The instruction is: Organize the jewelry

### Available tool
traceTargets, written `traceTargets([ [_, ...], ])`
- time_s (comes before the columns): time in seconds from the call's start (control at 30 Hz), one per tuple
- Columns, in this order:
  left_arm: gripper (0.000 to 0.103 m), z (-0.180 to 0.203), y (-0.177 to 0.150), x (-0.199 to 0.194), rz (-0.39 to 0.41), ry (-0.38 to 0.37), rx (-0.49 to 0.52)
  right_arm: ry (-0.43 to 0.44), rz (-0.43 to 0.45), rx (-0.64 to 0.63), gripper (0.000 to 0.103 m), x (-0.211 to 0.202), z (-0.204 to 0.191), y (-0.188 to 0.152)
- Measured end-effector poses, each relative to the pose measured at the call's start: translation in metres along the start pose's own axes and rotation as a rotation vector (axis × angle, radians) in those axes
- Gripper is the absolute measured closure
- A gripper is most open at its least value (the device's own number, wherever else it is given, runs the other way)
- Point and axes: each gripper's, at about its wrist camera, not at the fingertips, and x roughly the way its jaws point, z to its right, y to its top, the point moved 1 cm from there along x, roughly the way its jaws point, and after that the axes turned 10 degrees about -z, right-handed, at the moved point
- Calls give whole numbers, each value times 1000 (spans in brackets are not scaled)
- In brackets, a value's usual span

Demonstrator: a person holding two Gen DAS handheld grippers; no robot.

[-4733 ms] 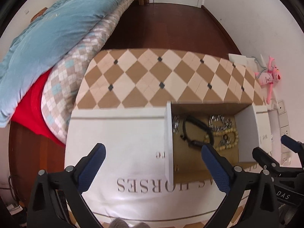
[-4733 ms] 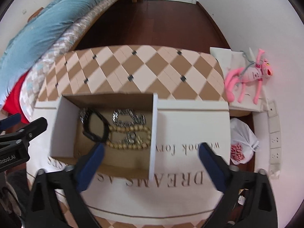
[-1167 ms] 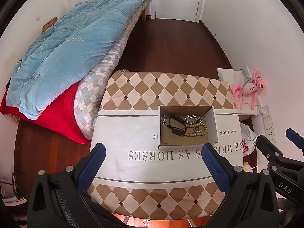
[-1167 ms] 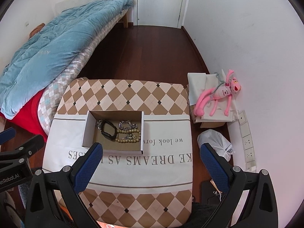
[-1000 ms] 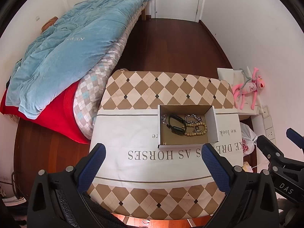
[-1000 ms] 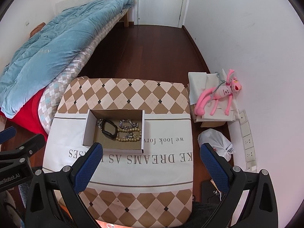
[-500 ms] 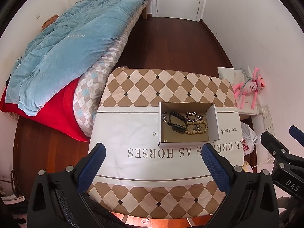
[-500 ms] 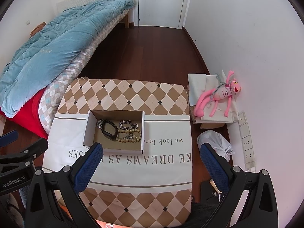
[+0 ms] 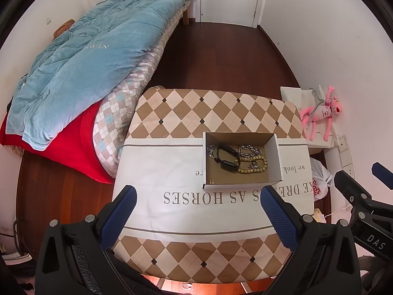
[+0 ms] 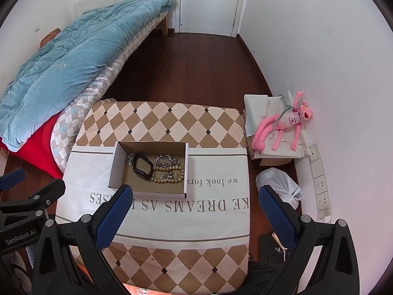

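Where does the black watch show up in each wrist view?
Left wrist: watch right of centre, in the box's left half, beside the beads.
Right wrist: watch left of centre, mid-box.
Shared landmark: the pink toy by the right wall.

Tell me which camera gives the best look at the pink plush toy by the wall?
The right wrist view: the pink plush toy appears whole and large, lying on pale sheets. The left wrist view shows it smaller, squeezed toward the edge.
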Motion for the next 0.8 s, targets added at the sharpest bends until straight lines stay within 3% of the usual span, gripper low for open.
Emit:
traceTargets([
  [0.8, 0, 0, 1, -2, 5, 9, -1, -7, 0, -5, 0, 1, -2, -1],
])
